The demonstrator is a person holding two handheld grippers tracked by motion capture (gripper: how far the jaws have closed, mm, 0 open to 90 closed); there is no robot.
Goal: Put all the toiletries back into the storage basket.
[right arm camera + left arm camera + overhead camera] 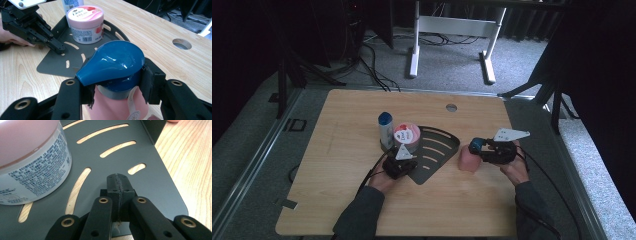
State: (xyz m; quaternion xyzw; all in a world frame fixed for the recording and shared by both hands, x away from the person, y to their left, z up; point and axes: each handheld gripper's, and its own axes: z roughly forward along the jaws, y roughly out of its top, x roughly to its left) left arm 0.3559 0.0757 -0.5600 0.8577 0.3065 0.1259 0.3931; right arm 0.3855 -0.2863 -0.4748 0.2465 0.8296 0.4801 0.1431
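While the left gripper rests at the near edge of the dark slotted tray, its jaws are pressed flat together with nothing between them, their tips lying on the tray's surface, as the left gripper view shows. Just beside them on that tray stands a round pink-lidded tub, seen from above next to a white bottle with a blue cap, which stands at the tray's far left corner. Off to the right of the tray, on the bare wood of the desk, stands the pink bottle, upright in the high view. The right gripper reaches to its top from the right side; in the right gripper view the jaws sit either side of the bottle's blue pump head, at the collar just under it, with the pads against or very near the blue plastic, so they stand partly apart around the neck rather than together. A grey three-cornered plate sits on top of that gripper
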